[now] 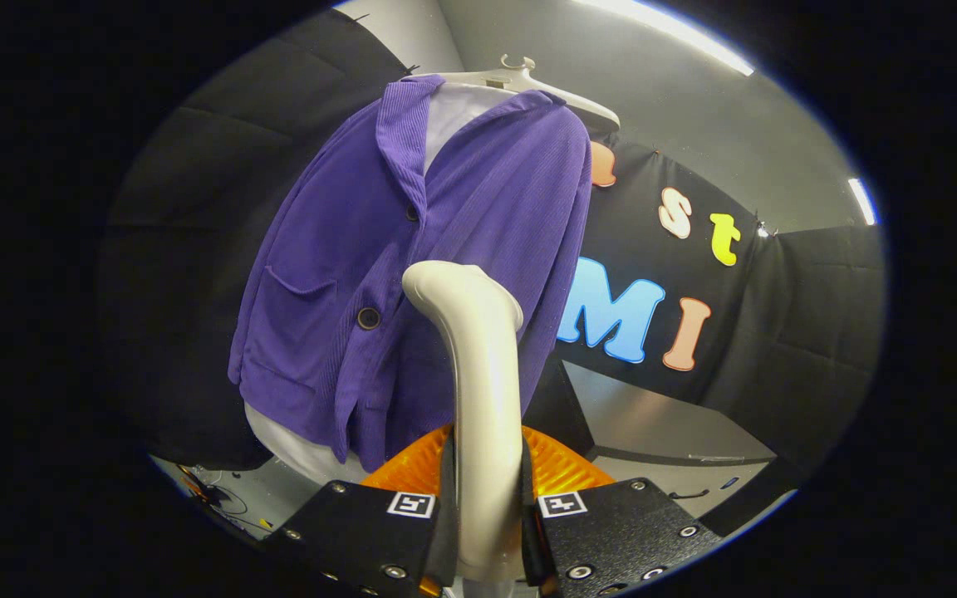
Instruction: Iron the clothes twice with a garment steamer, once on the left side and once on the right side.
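Tongs (488,523) sit at bottom centre of the frame, clamped on the garment steamer (478,390); both black fingers (379,531) press its pale handle from either side, so grip looks firm. The steamer rises straight up from betw. them, its cream neck curving over to the left at the top; the head ends at mid-frame, approx. level w/ the lower button (369,317). An orange ribbed part (566,469) shows behind the handle, just above the fingers; prob. the steamer's body or tank, can't tell which.

Beyond the head hangs the purple jacket (379,274), filling centre and upper left of the frame; it's on a white hanger (528,83) at top centre, over a white inner garment (458,112) that shows at the collar and below the hem. Patch pocket (292,320) sits at left of the button line. Whether the head touches the cloth or hangs just off it can't be told from here.

Step in hand, as I judge it: start of a pass, head set near the jacket's front opening; no way to tell which side's been done. Next move calls for keeping the clamp tight, bringing the head flat to one front panel, then a slow stroke along it w/o snagging buttons or swinging the hanger; then same on the other panel.
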`<state>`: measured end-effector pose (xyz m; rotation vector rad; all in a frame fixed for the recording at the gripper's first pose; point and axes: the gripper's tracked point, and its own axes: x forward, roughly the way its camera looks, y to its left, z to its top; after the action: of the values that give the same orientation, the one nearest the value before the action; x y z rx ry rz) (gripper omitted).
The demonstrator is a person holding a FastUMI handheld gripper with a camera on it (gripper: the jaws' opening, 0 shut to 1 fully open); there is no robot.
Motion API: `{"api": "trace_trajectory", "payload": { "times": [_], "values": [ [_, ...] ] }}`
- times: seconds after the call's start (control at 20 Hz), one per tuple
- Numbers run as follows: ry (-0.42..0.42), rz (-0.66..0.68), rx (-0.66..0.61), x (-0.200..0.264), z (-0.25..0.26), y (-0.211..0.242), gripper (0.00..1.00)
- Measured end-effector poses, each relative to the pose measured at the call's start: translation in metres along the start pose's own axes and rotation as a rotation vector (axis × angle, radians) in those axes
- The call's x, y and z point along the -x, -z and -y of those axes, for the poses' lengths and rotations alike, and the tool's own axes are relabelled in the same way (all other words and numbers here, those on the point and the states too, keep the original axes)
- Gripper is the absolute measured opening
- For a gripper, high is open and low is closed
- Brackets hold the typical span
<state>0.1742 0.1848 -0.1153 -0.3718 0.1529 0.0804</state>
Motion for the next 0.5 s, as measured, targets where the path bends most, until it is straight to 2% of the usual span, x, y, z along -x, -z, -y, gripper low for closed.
{"api": "trace_trajectory", "payload": {
  "times": [0.5],
  "values": [
    [-0.046, -0.144, -0.013, 0.011, -0.019, 0.065, 0.31]
  ]
}}
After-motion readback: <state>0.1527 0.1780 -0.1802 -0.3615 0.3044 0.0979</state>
